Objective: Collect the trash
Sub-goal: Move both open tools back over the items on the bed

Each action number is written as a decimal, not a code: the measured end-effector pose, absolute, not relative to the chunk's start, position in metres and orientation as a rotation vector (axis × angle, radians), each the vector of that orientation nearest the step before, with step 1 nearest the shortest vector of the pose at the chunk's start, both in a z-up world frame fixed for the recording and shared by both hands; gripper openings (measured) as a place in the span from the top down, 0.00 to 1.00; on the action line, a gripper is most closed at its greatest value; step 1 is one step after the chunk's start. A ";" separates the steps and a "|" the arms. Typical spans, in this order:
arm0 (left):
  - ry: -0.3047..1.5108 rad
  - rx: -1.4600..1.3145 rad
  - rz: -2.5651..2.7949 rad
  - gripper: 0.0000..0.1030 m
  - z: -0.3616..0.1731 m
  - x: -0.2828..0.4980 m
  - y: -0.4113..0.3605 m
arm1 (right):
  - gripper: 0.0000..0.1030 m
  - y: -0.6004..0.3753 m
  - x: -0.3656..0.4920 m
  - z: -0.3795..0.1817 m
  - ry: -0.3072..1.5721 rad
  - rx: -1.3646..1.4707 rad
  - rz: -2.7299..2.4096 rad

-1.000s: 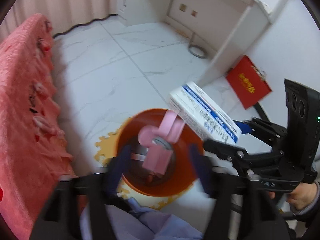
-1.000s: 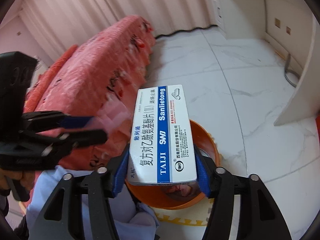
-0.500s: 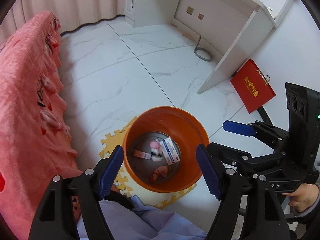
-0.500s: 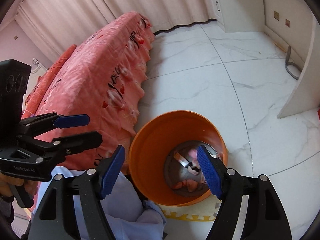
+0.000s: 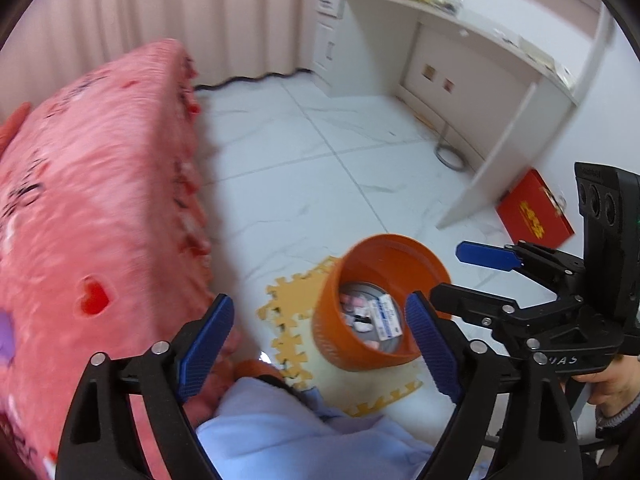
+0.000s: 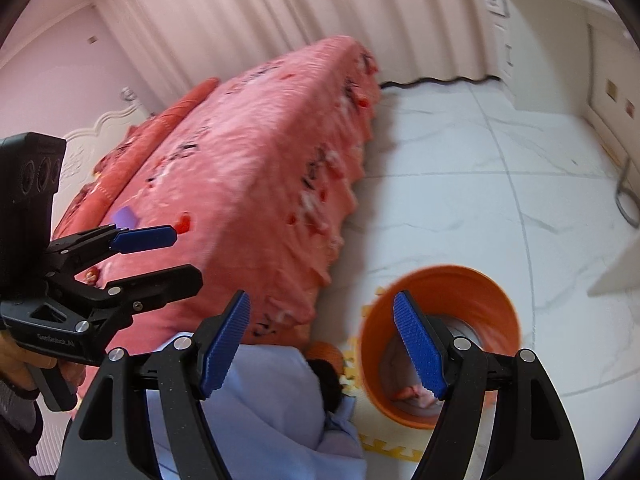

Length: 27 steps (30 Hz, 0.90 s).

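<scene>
Orange bin (image 5: 386,300) beside the bed (image 5: 92,216) already holds a box (image 5: 386,314) and wrappers. Left gripper (image 5: 320,354) is opening with nothing between its jaws, right gripper (image 6: 322,352) gapes empty, and a purple scrap (image 6: 125,216) on the bed probably goes next.

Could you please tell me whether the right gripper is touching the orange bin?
Apart. In the left wrist view the right gripper hangs in the air beside the orange bin, white floor showing between its fingers, which hold nothing.

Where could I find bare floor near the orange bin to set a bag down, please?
The white tile floor lies bare between the pink bedspread, the desk and the orange bin. It is crowded around the bin: yellow foam mat, both open grippers.
</scene>
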<state>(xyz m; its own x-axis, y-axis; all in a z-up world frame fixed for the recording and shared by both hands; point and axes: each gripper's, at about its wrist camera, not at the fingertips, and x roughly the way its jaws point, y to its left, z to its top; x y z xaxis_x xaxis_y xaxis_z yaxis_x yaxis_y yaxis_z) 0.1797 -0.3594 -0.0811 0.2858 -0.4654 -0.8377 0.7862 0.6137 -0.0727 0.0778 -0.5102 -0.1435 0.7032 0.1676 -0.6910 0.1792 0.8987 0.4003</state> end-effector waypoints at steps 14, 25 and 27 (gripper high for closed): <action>0.899 0.198 -0.599 0.11 -0.047 0.188 -0.212 | 0.27 -0.356 0.146 -0.094 0.784 0.287 0.297; 0.905 0.072 -0.387 0.11 -0.046 0.183 -0.089 | 0.27 -0.218 0.186 -0.088 0.815 0.169 0.514; 0.909 0.053 -0.350 0.11 -0.047 0.182 -0.065 | 0.27 -0.196 0.190 -0.091 0.828 0.155 0.544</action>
<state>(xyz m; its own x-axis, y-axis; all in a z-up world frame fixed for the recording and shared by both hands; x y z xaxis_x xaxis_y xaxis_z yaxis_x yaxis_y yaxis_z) 0.1821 -0.0653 -0.0470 0.5625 -0.2747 -0.7798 0.3188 0.9423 -0.1020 0.1901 -0.1957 -0.0914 0.5490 0.5163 -0.6573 -0.3983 0.8530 0.3373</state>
